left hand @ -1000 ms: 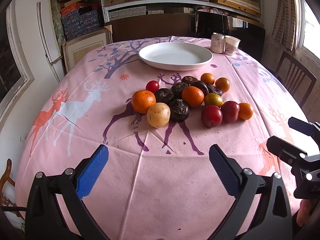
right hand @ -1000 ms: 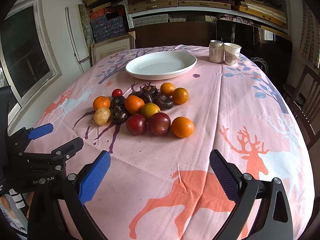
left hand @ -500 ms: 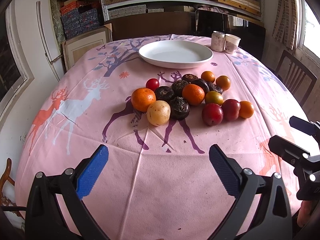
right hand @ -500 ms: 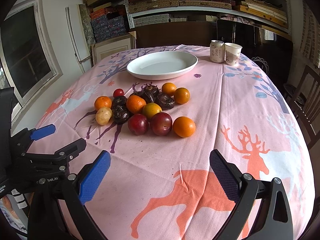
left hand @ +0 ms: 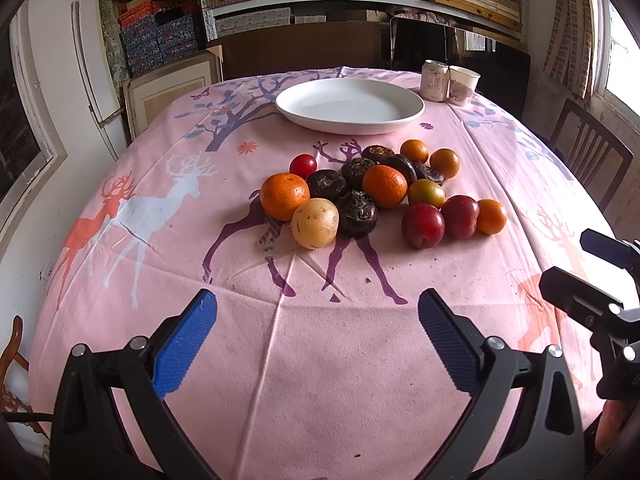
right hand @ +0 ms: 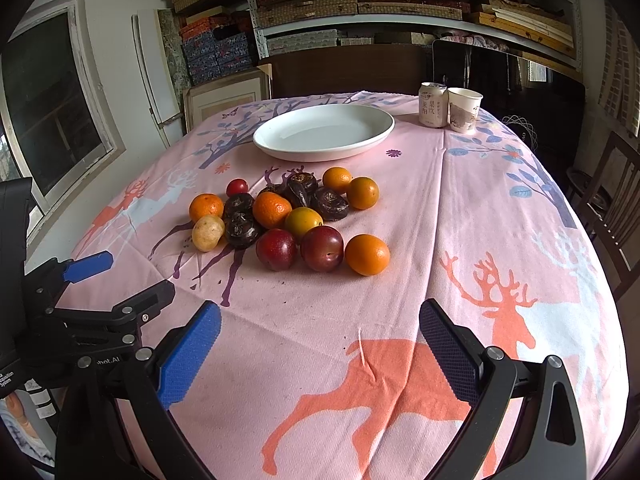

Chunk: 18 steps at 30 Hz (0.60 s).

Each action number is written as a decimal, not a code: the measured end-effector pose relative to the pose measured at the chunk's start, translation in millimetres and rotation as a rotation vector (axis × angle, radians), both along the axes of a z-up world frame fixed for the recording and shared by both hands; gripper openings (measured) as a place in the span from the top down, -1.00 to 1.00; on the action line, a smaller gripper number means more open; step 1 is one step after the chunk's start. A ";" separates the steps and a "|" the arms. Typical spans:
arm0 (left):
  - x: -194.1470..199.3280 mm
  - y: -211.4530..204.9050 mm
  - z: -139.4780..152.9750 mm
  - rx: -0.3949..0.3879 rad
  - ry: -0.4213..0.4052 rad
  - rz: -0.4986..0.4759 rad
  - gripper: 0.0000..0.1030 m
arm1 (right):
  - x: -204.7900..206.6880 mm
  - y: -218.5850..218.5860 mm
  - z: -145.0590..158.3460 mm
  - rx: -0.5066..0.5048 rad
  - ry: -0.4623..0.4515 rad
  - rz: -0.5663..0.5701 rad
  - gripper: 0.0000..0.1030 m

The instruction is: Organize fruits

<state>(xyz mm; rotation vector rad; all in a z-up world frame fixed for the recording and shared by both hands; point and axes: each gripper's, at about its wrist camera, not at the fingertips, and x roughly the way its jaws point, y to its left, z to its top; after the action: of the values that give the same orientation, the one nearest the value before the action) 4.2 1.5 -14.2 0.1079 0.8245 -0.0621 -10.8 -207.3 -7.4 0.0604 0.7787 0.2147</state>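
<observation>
A heap of fruit lies mid-table on the pink deer cloth: a large orange (left hand: 285,196), a pale yellow fruit (left hand: 314,223), several dark wrinkled fruits (left hand: 356,213), two red plums (left hand: 423,225) (right hand: 322,248), small oranges (right hand: 367,254) and a cherry tomato (left hand: 303,165). Behind the heap stands an empty white plate (left hand: 349,106) (right hand: 324,131). My left gripper (left hand: 316,334) is open, low over the near cloth, short of the heap. My right gripper (right hand: 320,338) is open too, nearer the table's right front. Neither holds anything.
A drink can (right hand: 432,104) and paper cup (right hand: 463,109) stand at the far right behind the plate. Wooden chairs (left hand: 590,148) flank the right side. Shelves of boxes (right hand: 320,4) fill the back wall. Each view shows the other gripper at its edge.
Both grippers have crept slightly forward toward the fruit heap, which looks a little closer. Both stay open and the fruit has not moved.
</observation>
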 end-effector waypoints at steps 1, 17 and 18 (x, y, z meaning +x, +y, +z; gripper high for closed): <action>0.1 0.0 0.2 0.000 0.000 -0.001 -0.92 | 1.0 -5.2 1.3 0.001 0.002 0.001 -0.93; -0.6 -0.3 -1.2 0.002 0.003 -0.003 -0.92 | -0.8 -4.2 2.5 0.004 0.002 0.003 -0.93; -1.0 -0.1 -1.4 0.003 0.003 -0.003 -0.92 | -0.7 -3.4 2.5 0.004 0.003 0.003 -0.93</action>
<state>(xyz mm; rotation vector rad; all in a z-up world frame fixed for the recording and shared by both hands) 3.2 1.5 -15.6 0.1119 0.8277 -0.0643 -11.5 -210.7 -4.9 0.0638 0.7817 0.2190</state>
